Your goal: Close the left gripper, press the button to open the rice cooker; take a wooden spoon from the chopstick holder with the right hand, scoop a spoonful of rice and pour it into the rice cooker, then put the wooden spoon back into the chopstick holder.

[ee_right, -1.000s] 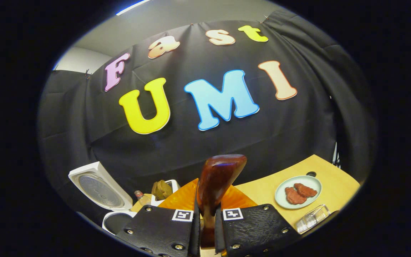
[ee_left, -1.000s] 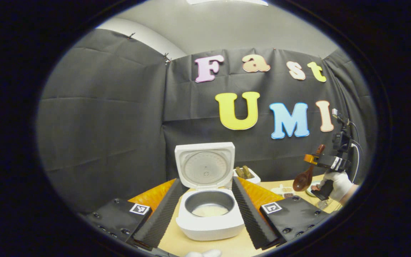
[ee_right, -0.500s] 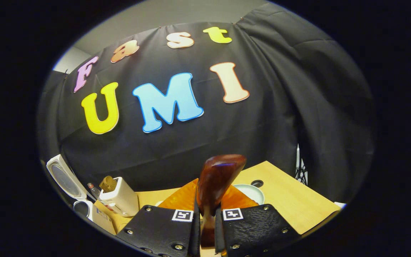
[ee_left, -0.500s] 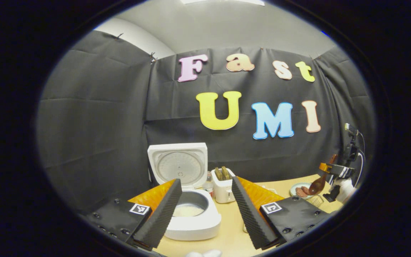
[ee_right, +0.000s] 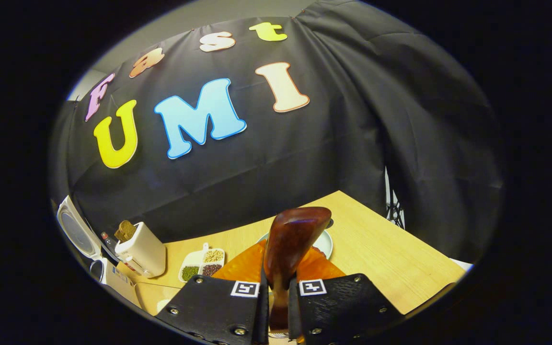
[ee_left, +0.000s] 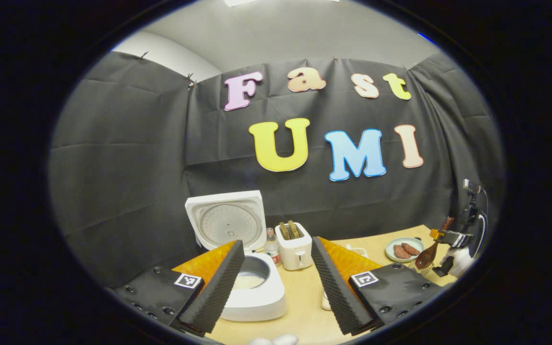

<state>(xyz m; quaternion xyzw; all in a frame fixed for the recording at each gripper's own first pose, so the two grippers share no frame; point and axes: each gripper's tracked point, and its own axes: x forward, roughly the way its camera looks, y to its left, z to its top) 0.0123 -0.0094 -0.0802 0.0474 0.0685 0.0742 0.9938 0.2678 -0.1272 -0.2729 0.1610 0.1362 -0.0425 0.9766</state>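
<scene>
The white rice cooker (ee_left: 257, 299) stands open, lid (ee_left: 223, 220) upright, with pale rice in its pot (ee_left: 248, 281). My left gripper (ee_left: 276, 254) is open and holds nothing; the cooker sits behind its left finger (ee_left: 213, 287). At the far right of the left gripper view, a gloved hand (ee_left: 460, 254) holds my right gripper (ee_left: 441, 235), shut on the handle of the dark wooden spoon (ee_left: 424, 259), bowl hanging down. In the right gripper view the spoon (ee_right: 291, 239) stands up between the fingers of my right gripper (ee_right: 280, 287), over the wooden table (ee_right: 391, 254).
A white toaster (ee_left: 294, 244) and a small bottle (ee_left: 271, 245) stand right of the cooker. A plate with meat pieces (ee_left: 403, 249) lies at the back right. A divided dish of beans (ee_right: 201, 263) lies near the toaster (ee_right: 142, 249). The cooker lid (ee_right: 77, 232) shows far left.
My right gripper carried the spoon right and lower, away from the cooker, turning toward the table's right side. The cooker slid left in the left gripper view and looks farther off.
</scene>
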